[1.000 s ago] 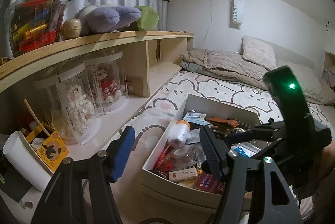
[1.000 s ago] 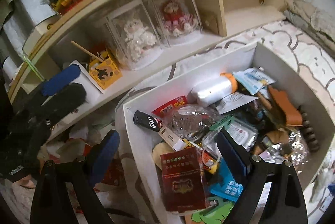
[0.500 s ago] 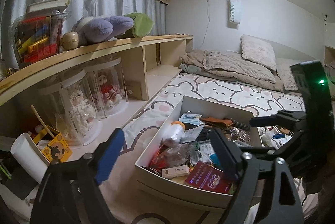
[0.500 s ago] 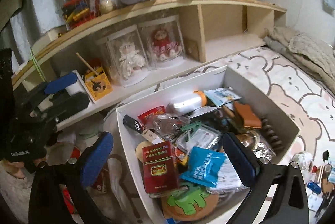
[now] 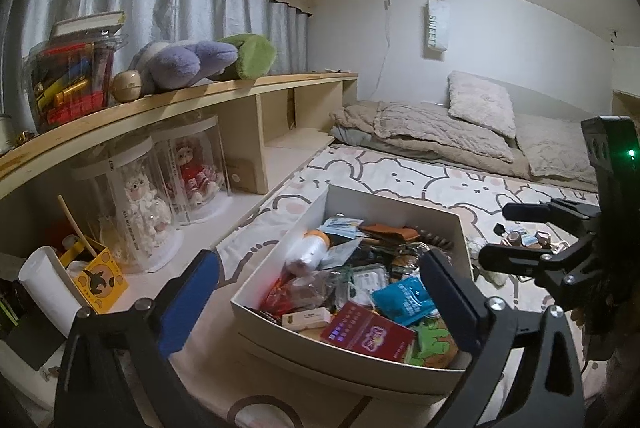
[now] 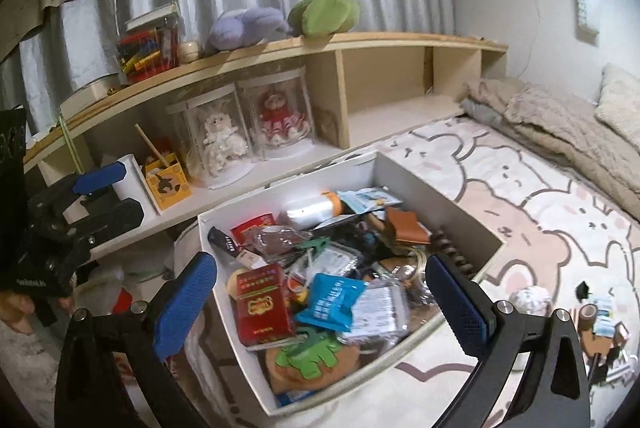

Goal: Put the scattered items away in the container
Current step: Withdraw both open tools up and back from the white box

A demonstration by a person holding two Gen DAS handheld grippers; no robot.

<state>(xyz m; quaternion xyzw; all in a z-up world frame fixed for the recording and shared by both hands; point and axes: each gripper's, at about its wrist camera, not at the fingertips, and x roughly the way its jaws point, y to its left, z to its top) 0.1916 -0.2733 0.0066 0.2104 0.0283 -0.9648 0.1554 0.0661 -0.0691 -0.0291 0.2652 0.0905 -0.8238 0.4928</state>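
Note:
A white box (image 5: 396, 204) (image 6: 448, 188) sits on the bed, full of small items: a red packet (image 6: 262, 304) (image 5: 368, 332), a blue sachet (image 6: 332, 302) (image 5: 404, 298), a white bottle with an orange cap (image 6: 310, 206) (image 5: 310, 248). My left gripper (image 5: 320, 300) is open and empty, above the box's near left corner. My right gripper (image 6: 322, 302) is open and empty, above the box's near end. Several small loose items (image 6: 600, 324) (image 5: 528, 238) lie on the bed sheet right of the box.
A wooden shelf (image 6: 360, 44) runs along the left, with two doll cases (image 6: 248, 132), plush toys (image 6: 280, 20) and a jar of pens (image 6: 148, 46). A yellow carton (image 5: 96, 276) stands on the ledge. Pillows and blankets (image 5: 460, 128) lie at the bed's far end.
Both grippers have pulled back and up from the box, so more of the room shows. Both stay open and empty. The red packet lies in the box throughout.

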